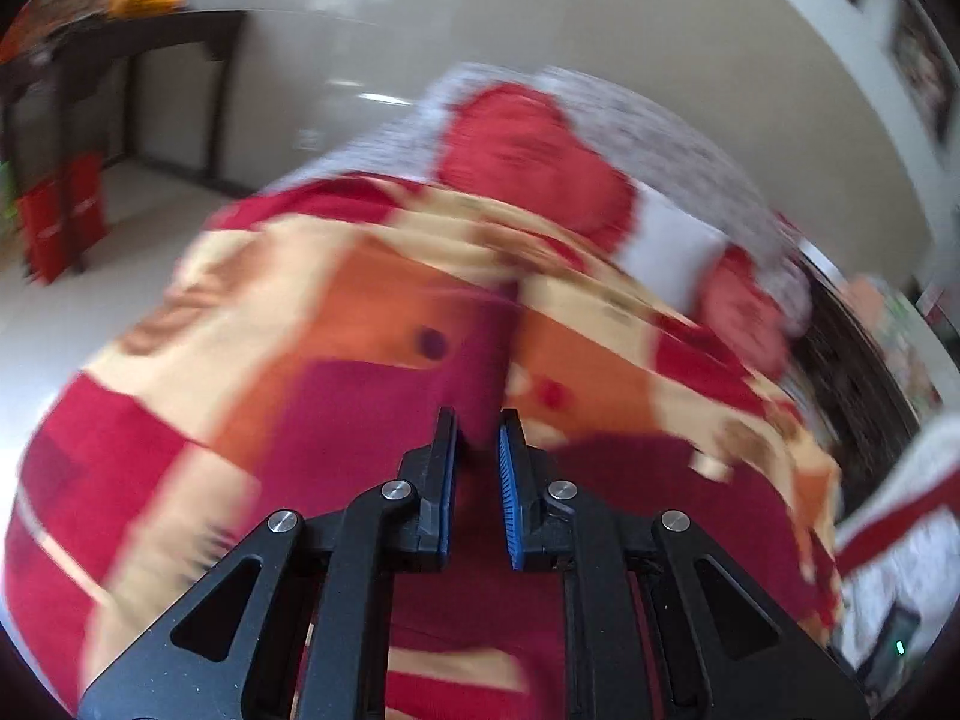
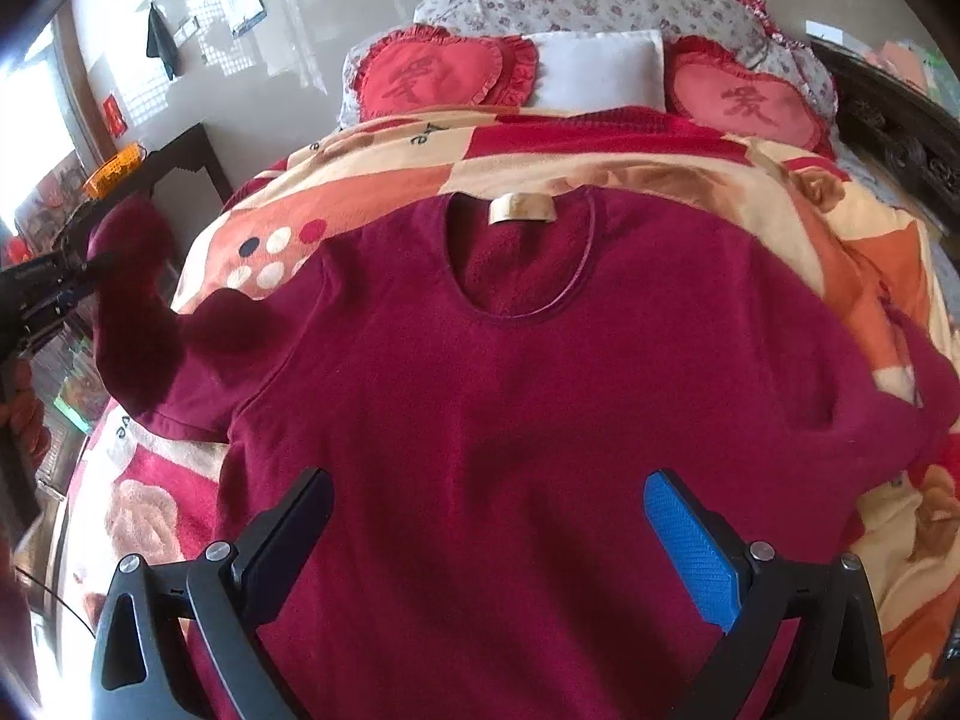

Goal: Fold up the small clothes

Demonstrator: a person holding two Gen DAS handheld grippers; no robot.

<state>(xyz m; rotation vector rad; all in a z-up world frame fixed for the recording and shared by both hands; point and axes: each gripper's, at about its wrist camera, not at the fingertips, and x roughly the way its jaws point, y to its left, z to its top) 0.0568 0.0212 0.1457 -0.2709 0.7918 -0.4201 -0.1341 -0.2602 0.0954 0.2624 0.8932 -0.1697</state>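
A maroon sweater (image 2: 510, 390) lies flat on the bed, neckline and tan label toward the pillows. Its left sleeve (image 2: 132, 300) is raised off the blanket, and my left gripper (image 2: 78, 276) is shut on the cuff at the left edge of the right wrist view. The blurred left wrist view shows the left gripper (image 1: 478, 420) with its blue pads close together and maroon sleeve cloth (image 1: 477, 504) running between them. My right gripper (image 2: 489, 477) hangs open over the sweater's lower body, with nothing held.
A patterned red, orange and cream blanket (image 2: 660, 174) covers the bed. Two red heart cushions (image 2: 432, 75) and a white pillow (image 2: 600, 69) sit at the head. A dark table (image 2: 180, 162) stands to the left, and a dark carved bed frame (image 2: 888, 114) to the right.
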